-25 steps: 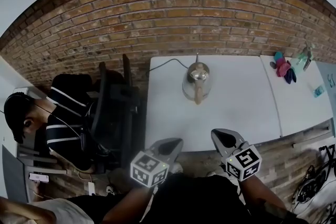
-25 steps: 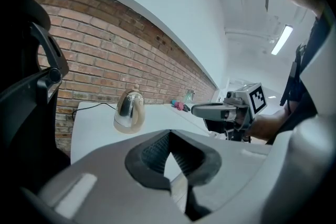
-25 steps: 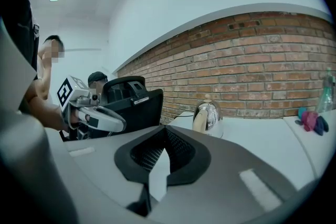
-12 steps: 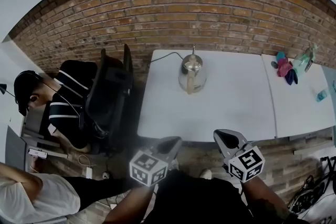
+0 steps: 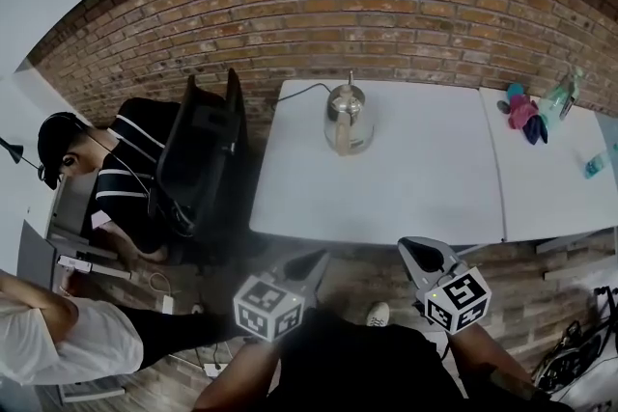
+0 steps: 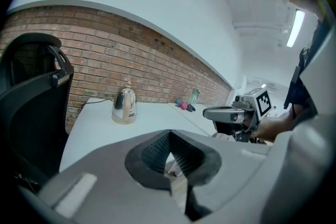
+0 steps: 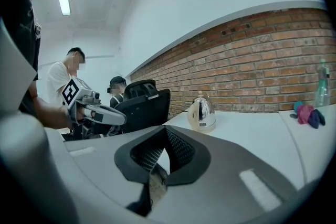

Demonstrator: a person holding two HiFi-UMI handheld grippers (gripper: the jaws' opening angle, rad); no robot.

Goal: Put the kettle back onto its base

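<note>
A shiny steel kettle stands at the back of the white table, near the brick wall. Its foot is cream-coloured and a black cord runs off to the left. The kettle shows far ahead in the left gripper view, and the kettle likewise in the right gripper view. My left gripper and right gripper hang short of the table's front edge, over the floor. Both are shut and hold nothing. The left gripper and the right gripper each have their jaws pressed together.
A black office chair stands left of the table. Beyond it a person in a striped top sits, and another person is at the lower left. A second table on the right carries cloths and a bottle.
Both grippers have drawn back from the table's front edge, and floor now shows between them and the table. The kettle looks farther off. Both stay shut.
</note>
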